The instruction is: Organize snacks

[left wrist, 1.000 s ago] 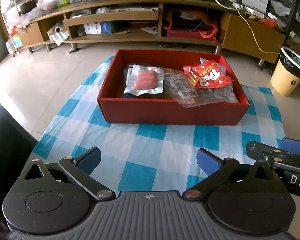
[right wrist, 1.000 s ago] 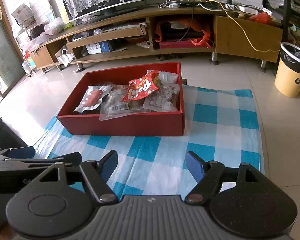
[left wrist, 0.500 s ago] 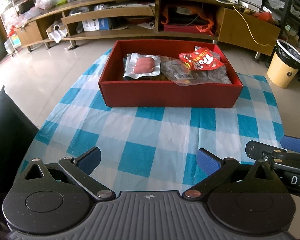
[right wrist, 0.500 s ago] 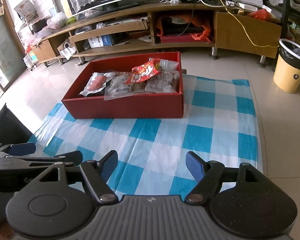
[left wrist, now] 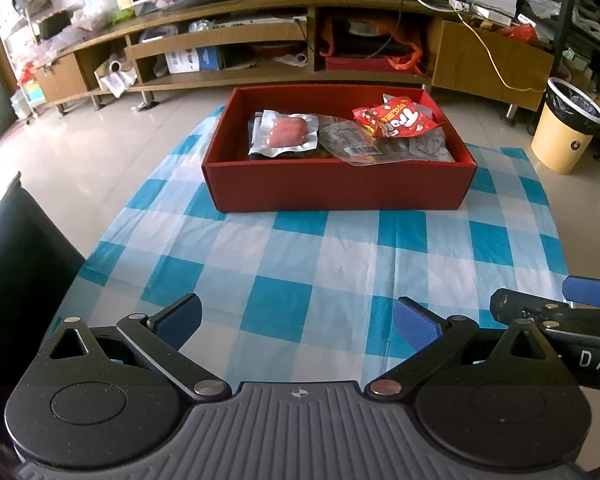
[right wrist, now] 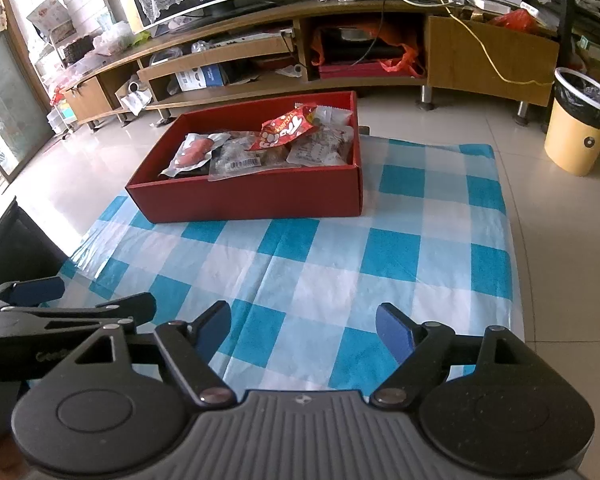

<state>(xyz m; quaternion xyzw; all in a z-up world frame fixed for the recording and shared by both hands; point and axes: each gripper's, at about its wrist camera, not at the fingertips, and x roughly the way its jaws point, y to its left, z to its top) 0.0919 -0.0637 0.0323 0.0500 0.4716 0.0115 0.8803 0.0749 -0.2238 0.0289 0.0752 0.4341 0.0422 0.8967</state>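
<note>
A red box [left wrist: 340, 190] is seen on a blue-and-white checked cloth [left wrist: 308, 264] spread on the tiled floor, at about twelve o'clock from the left gripper [left wrist: 298, 316] and at about eleven o'clock from the right gripper [right wrist: 303, 326]. Inside the box, several snack packets are gathered: a vacuum-sealed sausage pack [left wrist: 286, 133] toward the nine o'clock side, a clear packet with a barcode [left wrist: 352, 142] near the middle, and a red crinkled snack bag [left wrist: 396, 118] lying on top toward the two o'clock side. No packet is seen lying loose on the cloth. Both grippers are held low over the near edge of the cloth, well apart from the box; the jaws of each are spread wide and nothing is gripped by either. The collecting step is judged to be finished or nearly so, since every snack in view is already contained. If any further move is called for, it would probably be a reach forward to the box to straighten the overlapping packets, for which a flat, gentle pinch on a thin sealed edge would be needed.
</note>
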